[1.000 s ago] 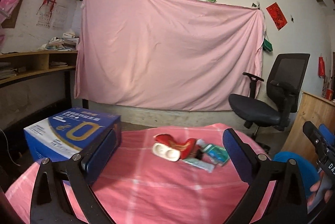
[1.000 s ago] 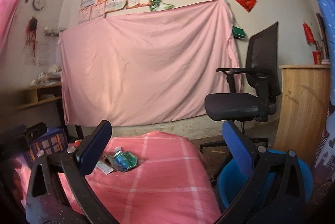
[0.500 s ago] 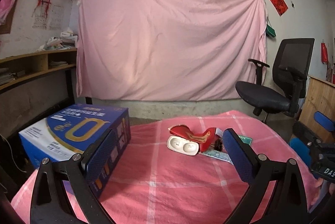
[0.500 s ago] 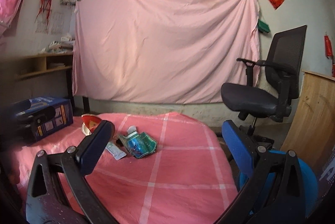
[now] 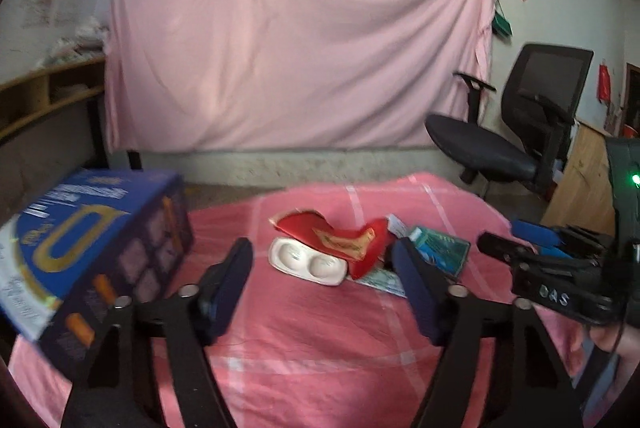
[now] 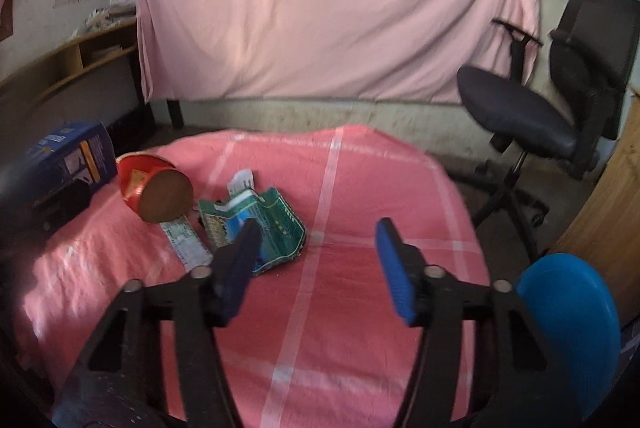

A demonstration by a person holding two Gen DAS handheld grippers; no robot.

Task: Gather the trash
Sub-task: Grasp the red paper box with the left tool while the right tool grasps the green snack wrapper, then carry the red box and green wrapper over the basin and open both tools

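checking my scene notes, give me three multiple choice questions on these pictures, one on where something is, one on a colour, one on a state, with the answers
1. Where does the blue carton stand relative to the trash pile on the table?
A. to the pile's left in the left wrist view
B. on top of the pile
C. under the office chair

2. What colour is the cloth covering the table?
A. green
B. pink with pale stripes
C. black

3. What state is the right gripper in?
A. shut on the green wrapper
B. shut on the red packet
C. open, holding nothing

Answers:
1. A: the carton sits at the table's left edge, apart from the red packet and white tray.
2. B: the cloth is pink, crossed by light lines.
3. C: its jaws have just been closing, but only bare cloth lies between them; the green wrapper lies beside the left finger.
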